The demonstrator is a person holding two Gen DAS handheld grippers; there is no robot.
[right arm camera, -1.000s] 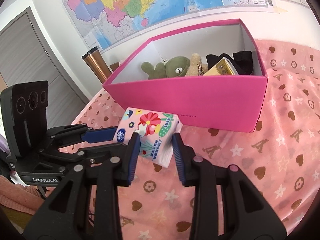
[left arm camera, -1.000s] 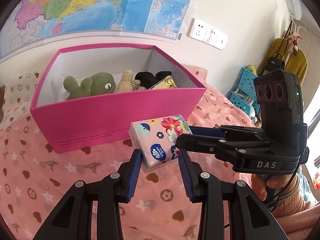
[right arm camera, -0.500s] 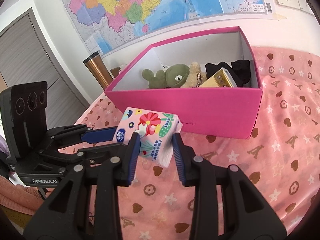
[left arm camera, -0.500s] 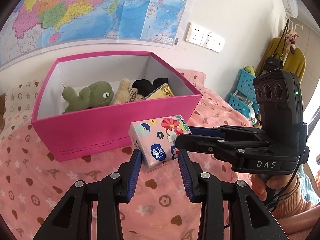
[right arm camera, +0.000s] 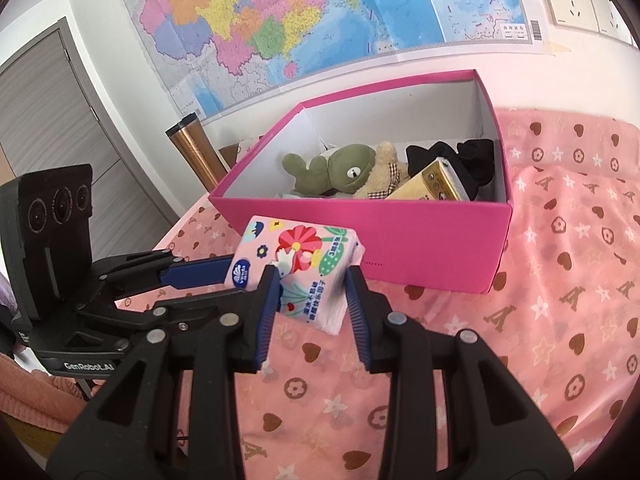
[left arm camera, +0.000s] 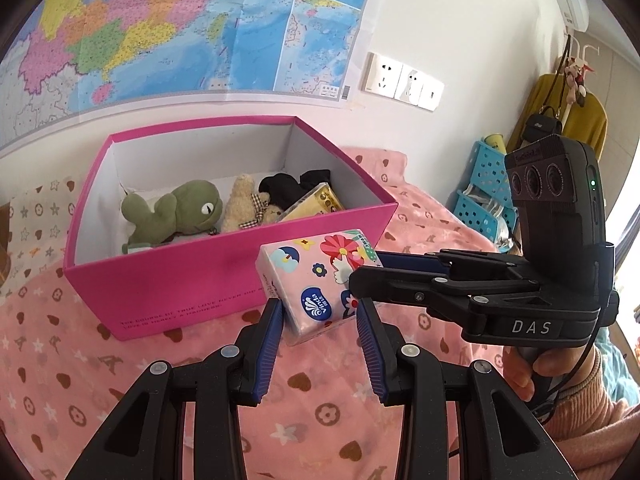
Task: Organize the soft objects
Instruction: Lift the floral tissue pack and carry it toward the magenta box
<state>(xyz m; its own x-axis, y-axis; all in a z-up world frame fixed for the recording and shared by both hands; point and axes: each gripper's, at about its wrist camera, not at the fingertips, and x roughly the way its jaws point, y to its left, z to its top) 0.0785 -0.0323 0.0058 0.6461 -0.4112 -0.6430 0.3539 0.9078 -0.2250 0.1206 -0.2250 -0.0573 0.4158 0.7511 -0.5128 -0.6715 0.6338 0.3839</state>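
Note:
A pink floral tissue pack [left arm camera: 316,284] hangs in the air in front of the pink box [left arm camera: 180,280], above the bedspread. My left gripper [left arm camera: 319,312] is shut on its near end, and my right gripper [right arm camera: 310,284] is shut on its other end [right arm camera: 304,268]. The right gripper reaches in from the right in the left wrist view [left arm camera: 364,276]. The box [right arm camera: 400,236] holds a green plush [left arm camera: 176,212], a tan teddy [left arm camera: 244,208], a black soft item [left arm camera: 292,188] and a yellow pack [left arm camera: 316,204].
The box stands on a pink patterned bedspread [left arm camera: 60,360] against a wall with a map. A copper tumbler [right arm camera: 196,152] stands left of the box. Blue baskets [left arm camera: 484,200] and hanging bags are at the right.
Both grippers have risen with the tissue pack held between them, so more of the box's inside shows. The grip on the pack has not changed.

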